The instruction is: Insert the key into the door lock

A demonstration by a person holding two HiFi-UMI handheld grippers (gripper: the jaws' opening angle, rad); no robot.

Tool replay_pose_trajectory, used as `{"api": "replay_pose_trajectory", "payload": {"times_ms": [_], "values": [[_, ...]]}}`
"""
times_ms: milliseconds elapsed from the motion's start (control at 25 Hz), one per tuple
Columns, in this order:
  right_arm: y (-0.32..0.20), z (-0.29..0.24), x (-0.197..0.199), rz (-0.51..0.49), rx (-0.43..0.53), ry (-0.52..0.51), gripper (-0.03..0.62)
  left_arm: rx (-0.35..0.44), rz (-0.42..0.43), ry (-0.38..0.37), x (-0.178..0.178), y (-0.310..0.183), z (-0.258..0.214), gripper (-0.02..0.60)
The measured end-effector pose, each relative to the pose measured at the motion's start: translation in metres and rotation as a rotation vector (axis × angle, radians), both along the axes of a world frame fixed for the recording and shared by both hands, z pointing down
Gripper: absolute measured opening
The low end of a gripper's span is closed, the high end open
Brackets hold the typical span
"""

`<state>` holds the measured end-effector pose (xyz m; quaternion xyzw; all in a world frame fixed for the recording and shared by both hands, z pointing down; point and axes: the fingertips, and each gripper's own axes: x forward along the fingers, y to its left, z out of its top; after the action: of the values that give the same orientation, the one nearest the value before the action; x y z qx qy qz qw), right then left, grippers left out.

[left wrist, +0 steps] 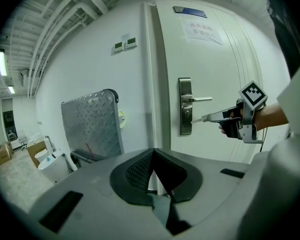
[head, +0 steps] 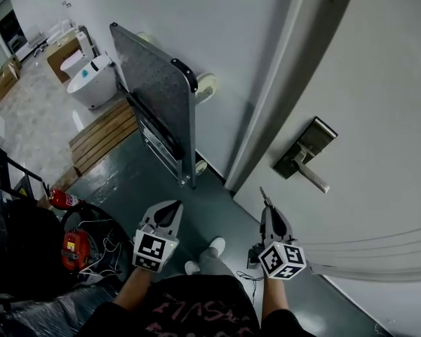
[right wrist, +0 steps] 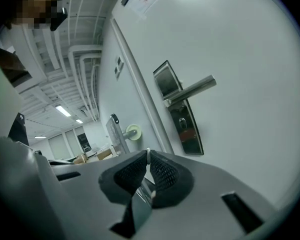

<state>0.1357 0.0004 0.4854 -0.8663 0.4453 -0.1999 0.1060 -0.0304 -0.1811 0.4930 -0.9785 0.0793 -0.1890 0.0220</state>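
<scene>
The white door fills the right side, with a steel lock plate and lever handle. My right gripper is shut on a thin metal key, which points toward the door, below and left of the plate. In the right gripper view the key's edge shows between the pads, and the keyhole lies ahead, up and to the right. In the left gripper view the key tip hangs a short gap from the lock plate. My left gripper is shut on nothing and held low at the left.
A folded metal platform cart leans on the wall left of the door frame. Behind it stand a wooden pallet and toilets. A fire extinguisher and a red device with cables lie lower left. The person's shoes are below.
</scene>
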Motion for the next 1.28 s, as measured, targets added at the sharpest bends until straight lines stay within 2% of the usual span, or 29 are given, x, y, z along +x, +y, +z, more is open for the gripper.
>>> {"api": "replay_pose_trajectory", "payload": {"times_ms": [320, 560, 1080, 1280], "values": [[-0.006, 0.015, 0.047, 0.046, 0.01, -0.03, 0.078, 0.017, 0.076, -0.026, 0.064, -0.007, 0.007, 0.012], [-0.011, 0.019, 0.075, 0.052, -0.01, -0.014, 0.078, 0.039, 0.108, -0.037, 0.102, -0.015, 0.006, 0.012], [0.008, 0.016, 0.089, 0.136, -0.006, -0.024, 0.078, 0.037, 0.217, -0.034, 0.14, 0.003, 0.006, 0.012], [0.012, 0.012, 0.09, 0.202, 0.002, -0.02, 0.078, 0.035, 0.296, -0.022, 0.154, 0.005, 0.006, 0.012]]}}
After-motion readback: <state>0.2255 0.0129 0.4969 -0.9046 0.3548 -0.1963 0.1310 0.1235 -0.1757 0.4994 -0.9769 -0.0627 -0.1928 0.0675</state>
